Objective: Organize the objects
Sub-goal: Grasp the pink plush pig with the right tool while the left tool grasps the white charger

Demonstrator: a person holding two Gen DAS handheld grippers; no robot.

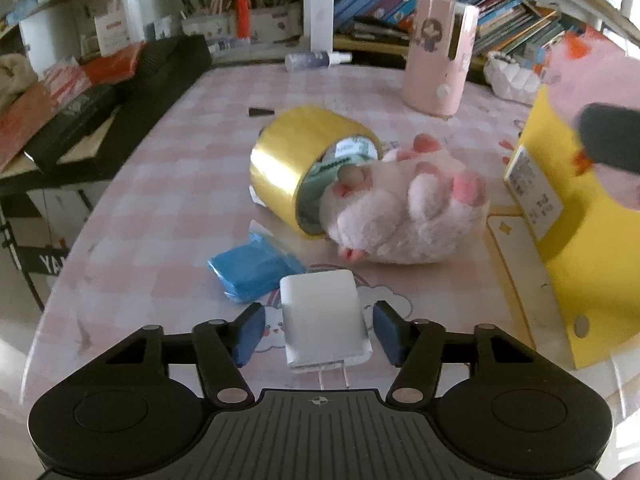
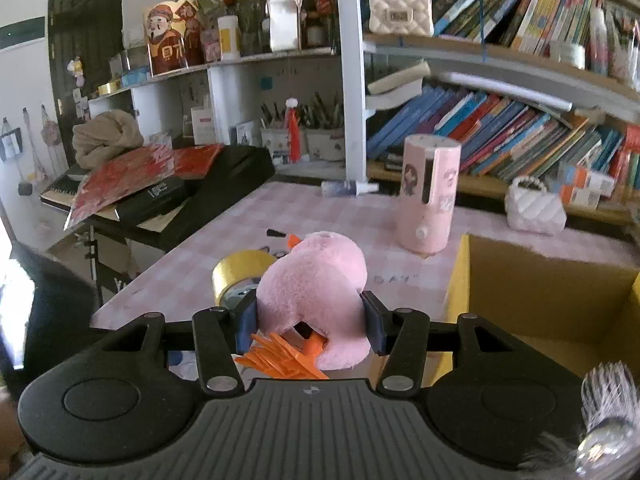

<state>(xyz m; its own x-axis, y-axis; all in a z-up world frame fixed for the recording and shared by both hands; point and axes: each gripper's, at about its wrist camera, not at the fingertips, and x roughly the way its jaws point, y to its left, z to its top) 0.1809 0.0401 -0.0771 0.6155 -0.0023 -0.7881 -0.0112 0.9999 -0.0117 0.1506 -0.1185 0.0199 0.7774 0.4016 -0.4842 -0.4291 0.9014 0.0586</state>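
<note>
- Left gripper [image 1: 319, 330] nearest the lens: blue pads [image 1: 251, 330] bracket the white rectangular plug-in charger [image 1: 322, 320] w/ a small gap each side, not pressing; it lies on the pink checked tabletop [image 1: 168, 184].
- Charger's long axis runs straight along the fingers, prongs toward the cam, so the pads face its long flanks.
- Right gripper [image 2: 311, 320] clamps the pink plush duck w/ orange feet [image 2: 316, 300], next to the yellow cardboard box [image 2: 540, 300] on its right.
- Judgement: left hand grips the charger; box is nearer the right.
</note>
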